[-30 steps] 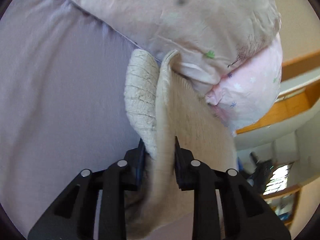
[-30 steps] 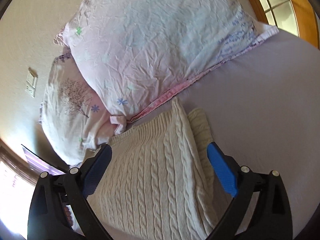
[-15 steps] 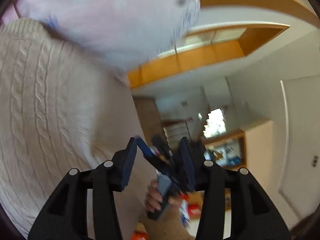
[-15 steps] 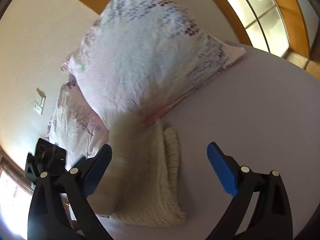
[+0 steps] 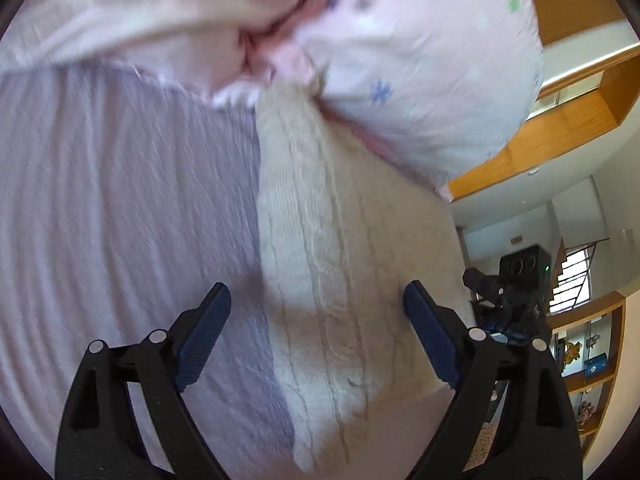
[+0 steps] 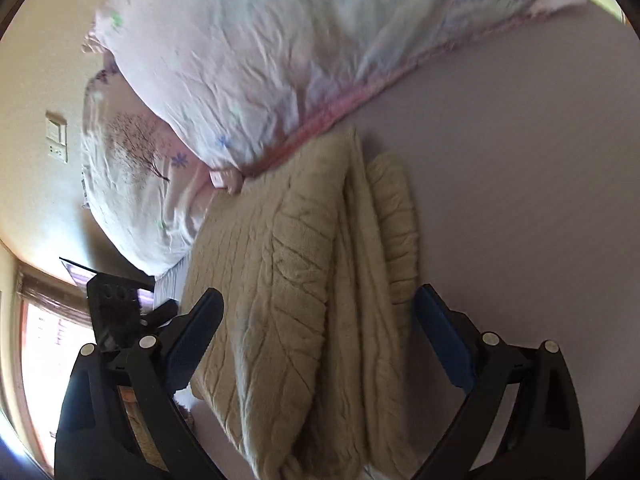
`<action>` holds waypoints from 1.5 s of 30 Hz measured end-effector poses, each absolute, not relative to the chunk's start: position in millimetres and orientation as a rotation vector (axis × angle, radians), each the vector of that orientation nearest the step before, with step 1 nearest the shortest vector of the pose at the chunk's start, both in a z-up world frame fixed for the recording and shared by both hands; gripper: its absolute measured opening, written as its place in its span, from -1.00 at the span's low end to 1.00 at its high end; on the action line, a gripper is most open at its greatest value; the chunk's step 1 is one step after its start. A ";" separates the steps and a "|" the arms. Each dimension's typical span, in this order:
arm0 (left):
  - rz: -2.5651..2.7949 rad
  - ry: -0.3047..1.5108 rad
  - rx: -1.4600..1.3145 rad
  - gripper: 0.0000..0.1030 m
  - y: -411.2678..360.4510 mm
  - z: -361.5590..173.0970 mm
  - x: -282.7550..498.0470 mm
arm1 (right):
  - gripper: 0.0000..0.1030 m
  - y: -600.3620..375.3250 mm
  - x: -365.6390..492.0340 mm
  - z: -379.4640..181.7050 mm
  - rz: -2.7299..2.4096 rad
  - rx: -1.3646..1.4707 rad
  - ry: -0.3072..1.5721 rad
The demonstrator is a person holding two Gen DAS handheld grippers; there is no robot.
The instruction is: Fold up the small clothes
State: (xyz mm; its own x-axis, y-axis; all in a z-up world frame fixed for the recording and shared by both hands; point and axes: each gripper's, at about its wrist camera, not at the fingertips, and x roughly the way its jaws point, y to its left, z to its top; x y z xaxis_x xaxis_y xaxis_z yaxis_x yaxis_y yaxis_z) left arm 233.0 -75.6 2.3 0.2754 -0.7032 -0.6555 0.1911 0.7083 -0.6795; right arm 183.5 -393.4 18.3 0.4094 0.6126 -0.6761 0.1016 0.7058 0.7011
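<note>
A cream cable-knit sweater (image 5: pixel 344 264) lies folded on the lilac bed sheet (image 5: pixel 120 208), its far end against the pillows. My left gripper (image 5: pixel 316 320) is open and empty, its jaws wide over the near part of the sweater. In the right wrist view the same sweater (image 6: pixel 304 280) shows as a folded stack with a ribbed edge on the right. My right gripper (image 6: pixel 320 324) is open and empty, jaws spread on either side of the stack. The other gripper (image 6: pixel 116 312) shows at the left of that view.
Two pale pink floral pillows (image 6: pixel 256 52) lie at the head of the bed, touching the sweater's far end. The bed's edge is just right of the sweater in the left wrist view, with wooden shelves (image 5: pixel 592 364) beyond. A wall switch (image 6: pixel 56 136) is at the left.
My left gripper let go of the sweater fold it was pinching, swung away, and now hovers open over the sweater. The sweater now lies folded flat. My right gripper stayed open.
</note>
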 end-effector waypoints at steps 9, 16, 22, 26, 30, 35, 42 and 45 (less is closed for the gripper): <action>-0.733 1.048 -0.577 -0.15 -72.3 8.6 218.3 | -0.25 -371.8 164.6 30.5 0.422 0.784 1.027; -0.530 0.825 -0.441 0.04 40.9 55.3 180.4 | -0.06 -259.1 182.3 49.9 0.627 0.654 1.024; -0.218 0.747 -0.254 0.75 108.1 67.8 126.8 | 0.04 -259.2 181.1 72.7 0.513 0.681 0.880; -0.187 0.780 -0.198 0.97 108.6 61.4 103.2 | 0.02 -228.4 191.9 71.5 0.496 0.578 0.966; -0.163 0.825 -0.135 0.96 83.8 48.5 92.8 | -0.54 -200.7 210.4 41.8 0.433 0.533 1.076; -0.119 0.848 -0.041 0.96 52.2 36.4 82.0 | -0.76 -235.5 187.8 39.6 0.309 0.667 0.996; -0.170 0.882 -0.056 0.96 39.4 20.5 76.0 | 0.20 -228.6 151.9 71.4 0.255 0.476 0.945; -0.165 0.889 -0.091 0.97 40.5 14.4 74.0 | 0.81 -245.9 113.8 84.1 0.293 0.398 0.853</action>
State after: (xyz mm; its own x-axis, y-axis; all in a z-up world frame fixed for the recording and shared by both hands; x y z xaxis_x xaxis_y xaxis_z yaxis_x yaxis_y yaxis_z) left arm 74.0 40.5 14.4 0.6190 -0.1807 -0.7643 0.1049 0.9835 -0.1475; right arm 113.8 -245.9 84.0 0.6255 0.4039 -0.6675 -0.0913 0.8876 0.4515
